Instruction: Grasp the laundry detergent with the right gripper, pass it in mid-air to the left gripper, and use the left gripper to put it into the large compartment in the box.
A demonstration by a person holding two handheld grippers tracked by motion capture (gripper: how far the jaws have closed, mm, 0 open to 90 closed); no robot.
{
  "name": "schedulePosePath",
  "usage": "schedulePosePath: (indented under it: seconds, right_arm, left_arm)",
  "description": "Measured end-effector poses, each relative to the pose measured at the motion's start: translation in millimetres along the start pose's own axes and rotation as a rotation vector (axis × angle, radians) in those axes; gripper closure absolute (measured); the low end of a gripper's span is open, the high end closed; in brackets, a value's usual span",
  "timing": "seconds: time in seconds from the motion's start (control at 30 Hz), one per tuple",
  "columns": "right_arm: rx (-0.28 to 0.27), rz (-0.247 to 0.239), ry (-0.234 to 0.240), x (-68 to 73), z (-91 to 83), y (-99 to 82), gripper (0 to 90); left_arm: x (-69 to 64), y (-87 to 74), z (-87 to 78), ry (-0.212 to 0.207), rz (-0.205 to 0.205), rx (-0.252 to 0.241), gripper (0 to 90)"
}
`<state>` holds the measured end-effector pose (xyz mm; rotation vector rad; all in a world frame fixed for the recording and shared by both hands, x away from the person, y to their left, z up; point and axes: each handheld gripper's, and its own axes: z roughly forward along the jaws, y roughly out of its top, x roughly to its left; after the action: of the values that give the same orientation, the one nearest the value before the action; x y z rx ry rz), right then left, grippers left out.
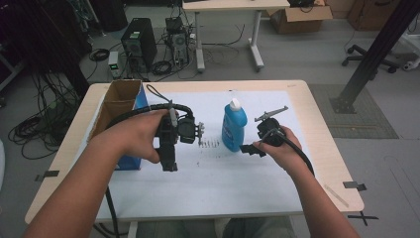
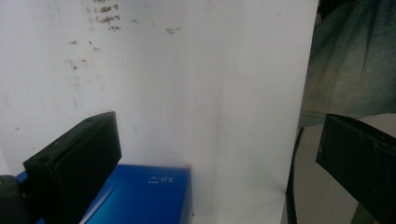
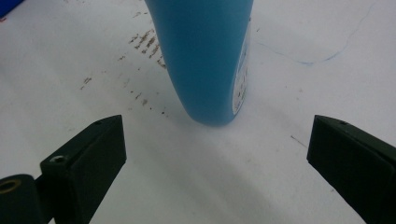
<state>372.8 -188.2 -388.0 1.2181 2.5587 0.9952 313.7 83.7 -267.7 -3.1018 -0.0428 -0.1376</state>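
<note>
A blue bottle (image 1: 234, 128) with a white cap stands upright in the middle of the white sheet (image 1: 208, 183). My right gripper (image 1: 246, 148) is just to the right of its base, low over the sheet. In the right gripper view the bottle (image 3: 210, 60) rises straight ahead, and that gripper (image 3: 217, 158) is open with nothing between its jaws. My left gripper (image 1: 169, 164) is held left of the bottle, pointing back toward the near table edge. Its own view shows this gripper (image 2: 217, 163) open over bare sheet, with a corner of a blue box (image 2: 144, 196) below.
An open box (image 1: 119, 99) with a cardboard inside and blue sides stands at the table's left. Dark smudges (image 1: 210, 144) mark the sheet near the bottle. The person's leg (image 2: 355, 60) shows past the table edge. Computer towers, cables and a desk stand on the floor beyond.
</note>
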Motion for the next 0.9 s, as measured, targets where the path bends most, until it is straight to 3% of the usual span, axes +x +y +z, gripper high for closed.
schedulePosePath:
  seconds: [0.33,0.9]
  right_arm:
    - [-0.054,0.003,0.014,0.7,10.7,-1.5,4.5]
    - [-0.159,0.003,-0.006,6.2,24.7,-0.5,3.7]
  left_arm:
    - [-0.3,1.4,1.2,-0.003,0.007,0.004,0.2]
    - [-1.2,0.0,1.2,-0.006,0.005,0.002,0.2]
